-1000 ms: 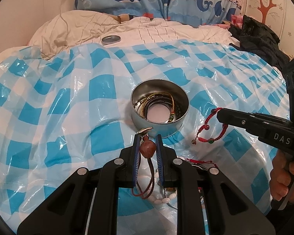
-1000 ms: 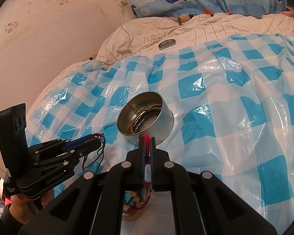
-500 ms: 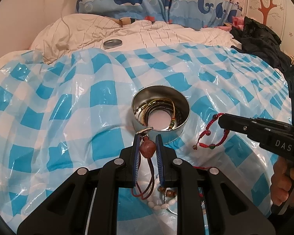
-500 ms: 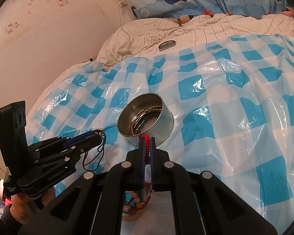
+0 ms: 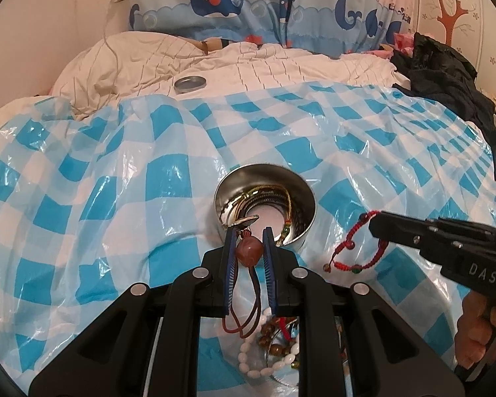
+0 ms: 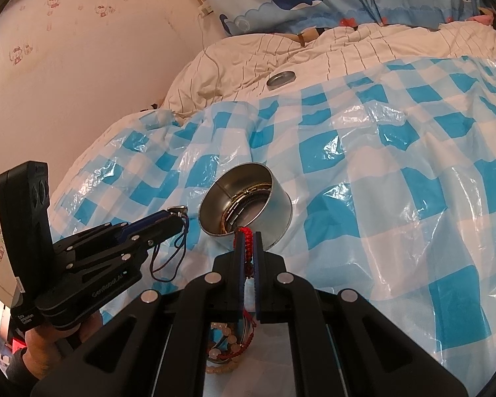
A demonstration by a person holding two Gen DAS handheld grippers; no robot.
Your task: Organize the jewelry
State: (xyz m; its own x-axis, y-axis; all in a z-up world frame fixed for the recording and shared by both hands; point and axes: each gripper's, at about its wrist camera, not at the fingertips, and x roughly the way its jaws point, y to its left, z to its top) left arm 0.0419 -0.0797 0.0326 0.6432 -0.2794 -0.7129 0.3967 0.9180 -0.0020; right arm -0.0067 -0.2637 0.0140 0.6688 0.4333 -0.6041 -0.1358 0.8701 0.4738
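Gripper-wise, in the left wrist view our left gripper point(image 5: 249, 236) was clamped on a brown bead pendant point(image 5: 247, 251), its cord loop hanging below, right at the near rim of the metal tin point(image 5: 306, 228). Several cords and bangles already lay coiled inside the tin; a small pile of bead bracelets point(image 5: 274, 347) waited beneath us on the bed.

From the right wrist view, our right gripper point(image 6: 247, 241) was pinched tight on a red braided bracelet point(image 6: 244, 248), just short of the tin's near wall. We judged the sorting partly done.
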